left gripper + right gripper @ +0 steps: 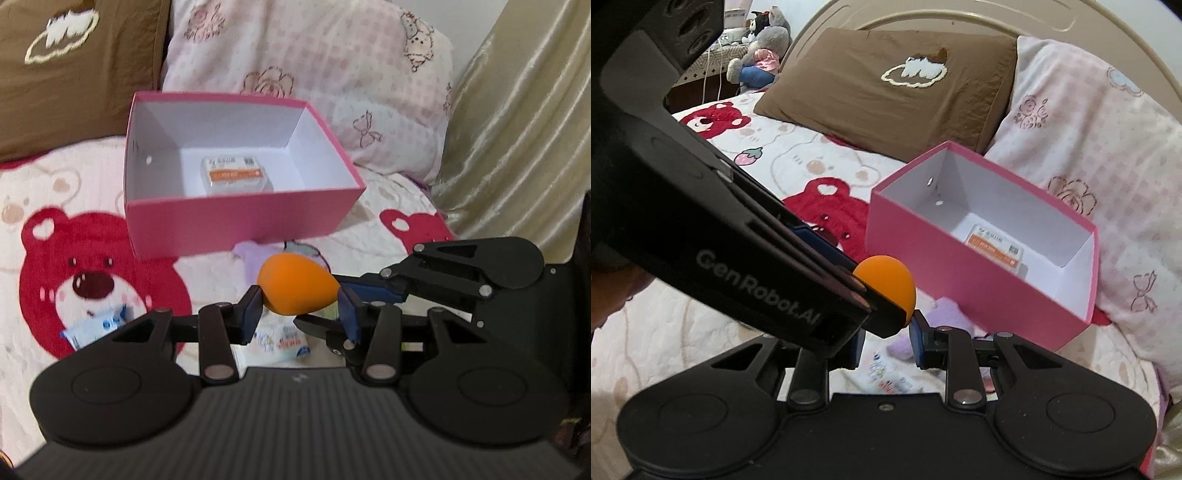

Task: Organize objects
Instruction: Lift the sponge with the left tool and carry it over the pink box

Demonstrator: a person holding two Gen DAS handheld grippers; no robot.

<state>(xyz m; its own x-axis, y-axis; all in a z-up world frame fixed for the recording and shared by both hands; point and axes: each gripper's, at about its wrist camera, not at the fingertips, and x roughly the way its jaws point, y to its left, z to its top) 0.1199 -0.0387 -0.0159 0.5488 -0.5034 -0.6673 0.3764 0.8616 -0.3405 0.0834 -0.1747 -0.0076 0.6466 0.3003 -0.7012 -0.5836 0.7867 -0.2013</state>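
My left gripper [300,308] is shut on an orange egg-shaped sponge [295,286], held above the bed just in front of an open pink box [236,221]. The box holds one small packet with an orange label [236,175]. In the right wrist view the left gripper crosses from the left with the sponge [890,284] at its tip. My right gripper [884,341] is open and empty just below the sponge. The pink box [960,280] lies to the right there.
The bed cover has red bear prints [88,280]. White snack packets [284,341] and a purple plush item [255,254] lie under the grippers. A brown pillow [894,85] and a pink floral pillow [1089,147] stand behind the box. A gold curtain [524,110] hangs on the right.
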